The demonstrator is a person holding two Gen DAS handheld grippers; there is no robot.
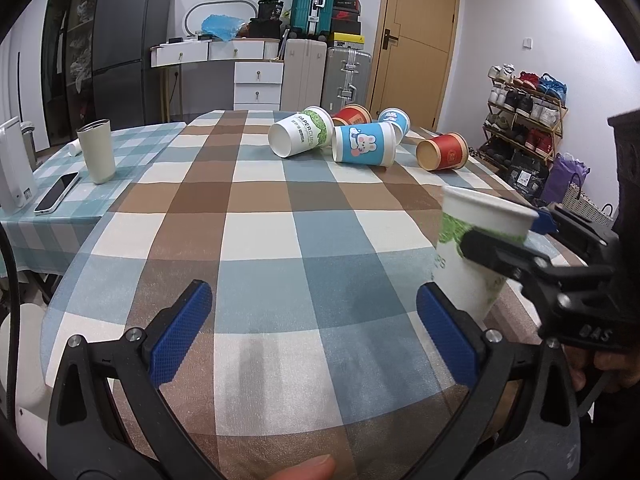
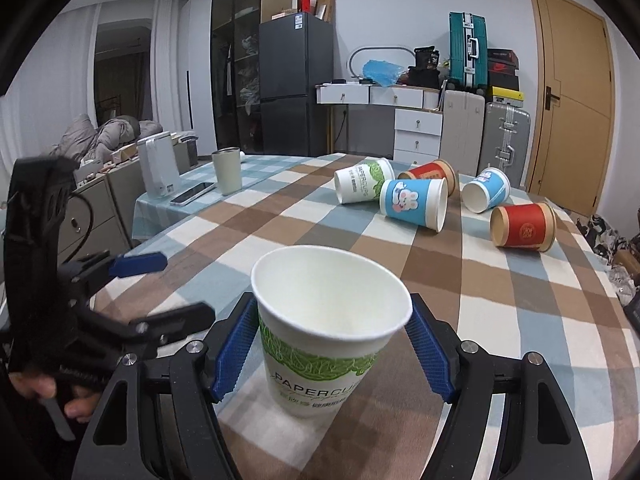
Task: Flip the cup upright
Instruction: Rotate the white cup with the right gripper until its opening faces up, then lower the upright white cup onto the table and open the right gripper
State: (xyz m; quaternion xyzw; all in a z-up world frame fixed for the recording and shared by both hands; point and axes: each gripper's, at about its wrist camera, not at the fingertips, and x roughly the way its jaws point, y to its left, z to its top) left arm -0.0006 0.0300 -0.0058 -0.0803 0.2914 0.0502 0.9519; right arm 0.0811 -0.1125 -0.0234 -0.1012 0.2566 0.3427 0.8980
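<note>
A white paper cup with green print [image 2: 324,344] stands upright, mouth up, between the blue pads of my right gripper [image 2: 334,350], which is shut on it just above the checked tablecloth [image 2: 500,300]. The same cup [image 1: 472,252] shows at the right of the left wrist view, with the right gripper's fingers [image 1: 496,252] around it. My left gripper [image 1: 316,336] is open and empty, left of the cup; it also shows in the right wrist view [image 2: 168,280]. Several cups lie on their sides at the far end: white-green [image 1: 300,132], blue [image 1: 364,144], red [image 1: 442,152].
A cream tumbler [image 1: 97,150], a phone [image 1: 57,193] and a white appliance [image 1: 14,168] stand on the left table part. A shoe rack [image 1: 524,116] and bags are beyond the right table edge. Suitcases and drawers stand behind.
</note>
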